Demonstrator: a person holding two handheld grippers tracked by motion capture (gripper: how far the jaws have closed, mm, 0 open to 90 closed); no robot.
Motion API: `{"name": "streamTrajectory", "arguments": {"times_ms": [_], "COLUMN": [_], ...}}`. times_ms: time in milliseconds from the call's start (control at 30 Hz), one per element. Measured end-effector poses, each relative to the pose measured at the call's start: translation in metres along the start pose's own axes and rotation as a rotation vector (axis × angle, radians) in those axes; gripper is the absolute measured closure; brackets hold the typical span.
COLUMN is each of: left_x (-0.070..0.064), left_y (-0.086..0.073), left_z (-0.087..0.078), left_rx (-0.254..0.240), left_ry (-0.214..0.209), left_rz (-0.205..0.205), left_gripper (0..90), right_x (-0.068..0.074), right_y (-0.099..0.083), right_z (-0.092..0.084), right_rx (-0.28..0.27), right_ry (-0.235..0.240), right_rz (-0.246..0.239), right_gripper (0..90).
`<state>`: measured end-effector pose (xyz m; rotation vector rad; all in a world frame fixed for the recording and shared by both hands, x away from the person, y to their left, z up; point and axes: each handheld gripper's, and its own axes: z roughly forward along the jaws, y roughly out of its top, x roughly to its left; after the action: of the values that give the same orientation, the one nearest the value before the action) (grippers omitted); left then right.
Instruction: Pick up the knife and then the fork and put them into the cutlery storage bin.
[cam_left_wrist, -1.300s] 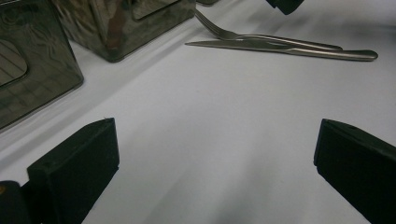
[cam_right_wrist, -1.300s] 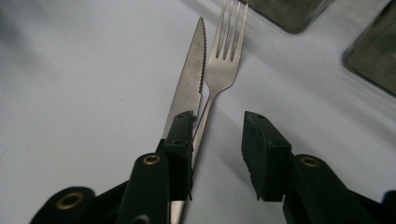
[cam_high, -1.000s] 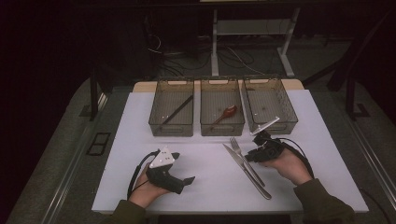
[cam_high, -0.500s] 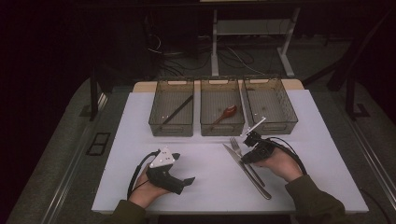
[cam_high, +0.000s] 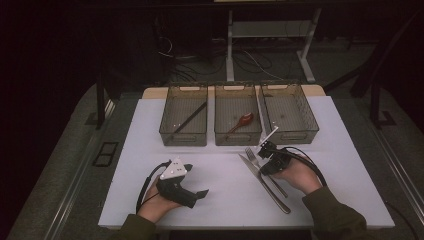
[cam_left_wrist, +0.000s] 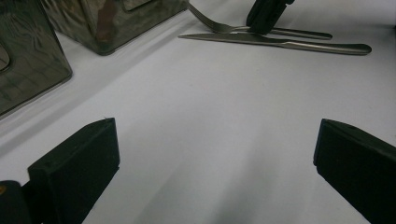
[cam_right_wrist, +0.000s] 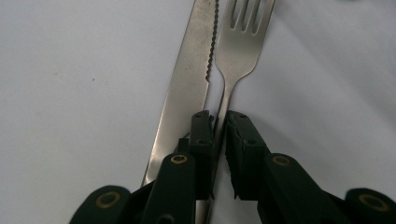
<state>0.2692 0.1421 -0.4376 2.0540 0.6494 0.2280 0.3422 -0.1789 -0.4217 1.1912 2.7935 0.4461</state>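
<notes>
White desk under a dark room. Fork flat on it, just beside a knife — neck pinched between the jaws of the right hand-held gripper, which have just been closing. Three bins beyond, well apart. Left hand-held gripper resting released — jaws spread wide over bare surface.

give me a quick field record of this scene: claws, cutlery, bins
right claw: jaws just closing on the neck of the silver metal fork
left claw: open, nothing between, low over the white table
steel serrated knife: flat beside fork
bins: three clear plastic bins; left has a black stick, middle a red-brown spoon
</notes>
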Motion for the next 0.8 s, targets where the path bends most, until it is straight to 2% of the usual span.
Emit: {"name": "streamTrajectory", "arguments": {"times_ms": [433, 633, 800], "left_x": [0.0001, 0.0, 0.0003], "left_y": [-0.0005, -0.0003, -0.0003], "left_z": [0.0008, 0.0007, 0.0007], "left_rx": [0.008, 0.009, 0.008], "left_ry": [-0.005, -0.007, -0.008], "left_rz": [0.003, 0.007, 0.007], "left_gripper": [0.0, 0.0, 0.0], "right_x": [0.0064, 0.0057, 0.0016], "right_y": [0.0098, 0.0088, 0.0054], "right_z": [0.0024, 0.0023, 0.0005], "right_rx": [0.068, 0.06, 0.043], "right_ry": [-0.043, -0.047, -0.025], "right_rz": [-0.006, -0.014, -0.011], "right_gripper": [81.3, 84.2, 84.2]}}
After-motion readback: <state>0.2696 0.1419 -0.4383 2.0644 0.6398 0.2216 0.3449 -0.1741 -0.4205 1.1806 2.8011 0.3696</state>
